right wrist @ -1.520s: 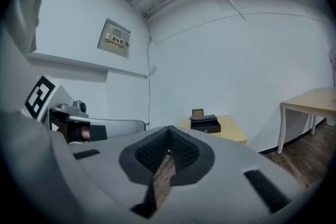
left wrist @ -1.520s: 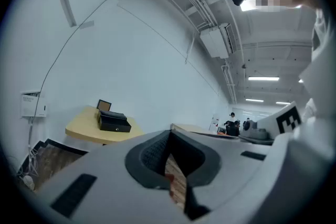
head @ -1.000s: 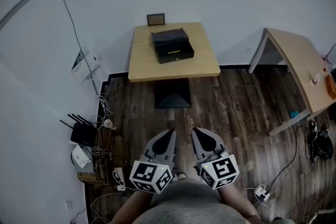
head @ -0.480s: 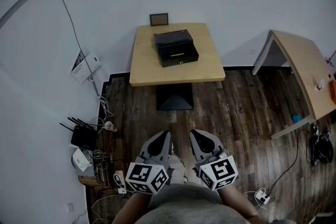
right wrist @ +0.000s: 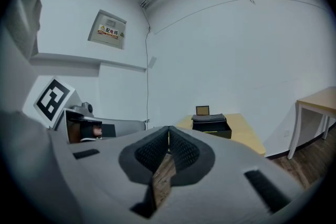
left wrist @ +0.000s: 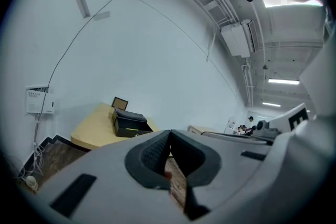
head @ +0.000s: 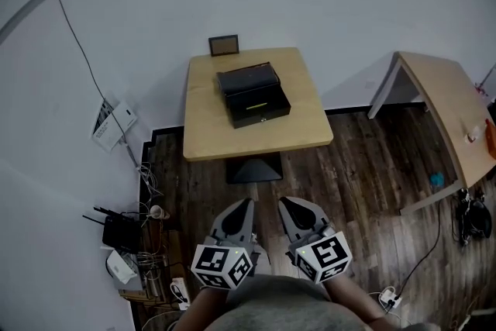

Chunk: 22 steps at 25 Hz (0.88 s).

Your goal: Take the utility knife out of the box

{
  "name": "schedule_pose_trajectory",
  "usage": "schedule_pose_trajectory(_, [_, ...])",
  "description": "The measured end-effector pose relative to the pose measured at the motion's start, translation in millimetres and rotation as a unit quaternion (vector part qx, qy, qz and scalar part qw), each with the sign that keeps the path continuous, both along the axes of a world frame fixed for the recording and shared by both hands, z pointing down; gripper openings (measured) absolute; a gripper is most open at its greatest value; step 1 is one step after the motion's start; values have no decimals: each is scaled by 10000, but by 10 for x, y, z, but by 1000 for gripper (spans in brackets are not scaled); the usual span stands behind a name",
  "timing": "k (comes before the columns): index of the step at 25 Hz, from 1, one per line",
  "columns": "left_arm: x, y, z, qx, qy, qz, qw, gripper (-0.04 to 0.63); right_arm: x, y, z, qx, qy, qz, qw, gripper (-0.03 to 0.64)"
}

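Two grippers, the left gripper [head: 242, 207] and the right gripper [head: 293, 205], hover side by side with jaws pressed together on nothing, low over the dark wood floor [head: 356, 167] in front of the person holding them. Well apart from both, the black box [head: 253, 94] sits near the middle of a light wooden table [head: 209, 128] against the white wall, a small framed picture [head: 223, 45] just behind it. Whether the utility knife lies inside cannot be made out.
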State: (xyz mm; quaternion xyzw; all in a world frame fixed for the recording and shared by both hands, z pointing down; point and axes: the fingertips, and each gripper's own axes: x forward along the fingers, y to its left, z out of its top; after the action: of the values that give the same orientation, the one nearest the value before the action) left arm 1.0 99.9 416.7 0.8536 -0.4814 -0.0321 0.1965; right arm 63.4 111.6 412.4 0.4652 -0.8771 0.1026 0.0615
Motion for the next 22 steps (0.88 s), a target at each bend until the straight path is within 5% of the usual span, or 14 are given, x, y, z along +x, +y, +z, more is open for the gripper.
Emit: schedule_pose_trajectory(22, [-475, -2023, 13, -37, 126, 308, 9994, 3, -549, -2094, -122, 298, 38, 134, 9995, 2])
